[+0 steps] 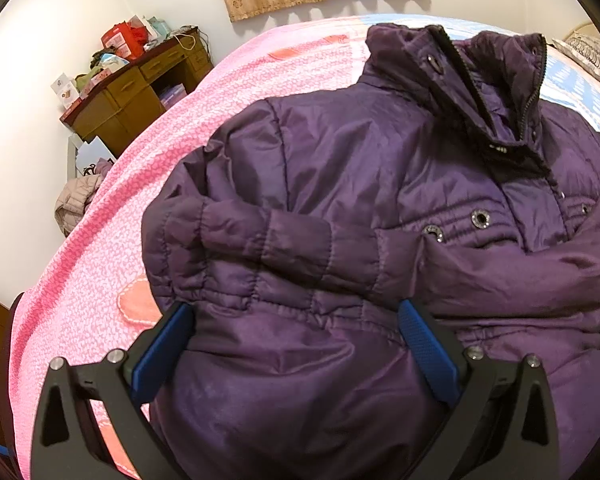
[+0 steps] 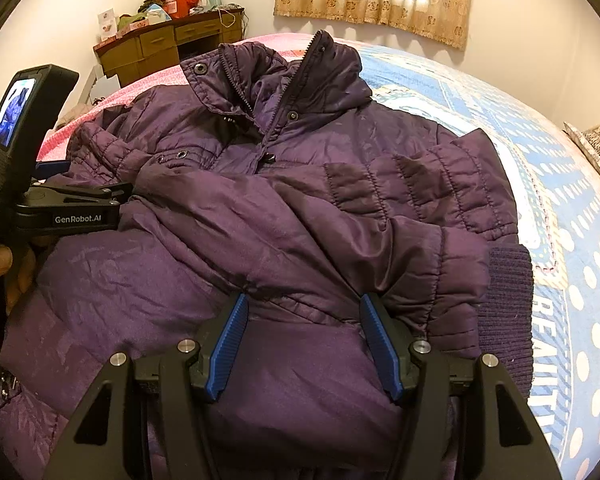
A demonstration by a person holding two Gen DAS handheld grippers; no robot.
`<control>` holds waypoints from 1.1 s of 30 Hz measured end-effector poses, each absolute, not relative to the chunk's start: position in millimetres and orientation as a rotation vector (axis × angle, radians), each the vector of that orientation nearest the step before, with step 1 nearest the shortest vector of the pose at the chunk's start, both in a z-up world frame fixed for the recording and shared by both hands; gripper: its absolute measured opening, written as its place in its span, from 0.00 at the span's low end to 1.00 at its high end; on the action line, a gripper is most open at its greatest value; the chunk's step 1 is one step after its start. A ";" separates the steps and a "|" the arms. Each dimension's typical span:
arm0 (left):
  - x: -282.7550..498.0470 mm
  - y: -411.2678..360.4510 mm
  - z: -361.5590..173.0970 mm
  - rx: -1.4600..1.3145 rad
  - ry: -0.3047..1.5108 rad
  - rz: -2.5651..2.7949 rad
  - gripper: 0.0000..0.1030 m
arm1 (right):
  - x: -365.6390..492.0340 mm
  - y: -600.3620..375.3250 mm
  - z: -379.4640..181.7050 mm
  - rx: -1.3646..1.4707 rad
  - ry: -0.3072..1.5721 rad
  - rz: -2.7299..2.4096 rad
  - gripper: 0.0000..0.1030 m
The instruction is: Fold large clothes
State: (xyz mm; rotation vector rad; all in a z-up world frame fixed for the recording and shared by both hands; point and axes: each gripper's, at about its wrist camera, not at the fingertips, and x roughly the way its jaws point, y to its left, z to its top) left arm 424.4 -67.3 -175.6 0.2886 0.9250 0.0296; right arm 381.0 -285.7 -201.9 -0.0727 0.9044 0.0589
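Note:
A dark purple padded jacket [image 1: 340,168] lies face up on the bed, collar [image 2: 284,80] toward the far wall. Both sleeves are folded across its front. The right sleeve [image 2: 380,232] ends in a knit cuff [image 2: 508,308] at the jacket's right edge. My left gripper [image 1: 296,308] hovers over the jacket's lower left part near the gathered waist, jaws wide open, with flat fabric between the blue pads [image 1: 164,352]. My right gripper [image 2: 304,300] stands about half open over the lower right part, just below the folded sleeve. Its pads [image 2: 230,340] press on nothing.
The bed has a pink cover [image 1: 100,240] on the left and a blue dotted cover [image 2: 560,200] on the right. A cluttered wooden desk [image 1: 132,96] stands by the far wall. A beige garment [image 1: 74,204] lies on the floor. A person's hand [image 2: 4,268] holds the left gripper's body.

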 end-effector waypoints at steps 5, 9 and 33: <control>424.5 -67.5 -175.7 0.288 0.925 0.031 1.00 | 381.6 -286.1 -202.1 -0.070 0.905 0.060 0.58; 424.2 -67.7 -175.8 0.289 0.926 0.031 1.00 | 381.5 -285.8 -201.9 -0.072 0.905 0.059 0.58; 424.6 -67.1 -175.6 0.294 0.923 0.036 1.00 | 381.9 -283.1 -203.1 -0.090 0.902 0.047 0.58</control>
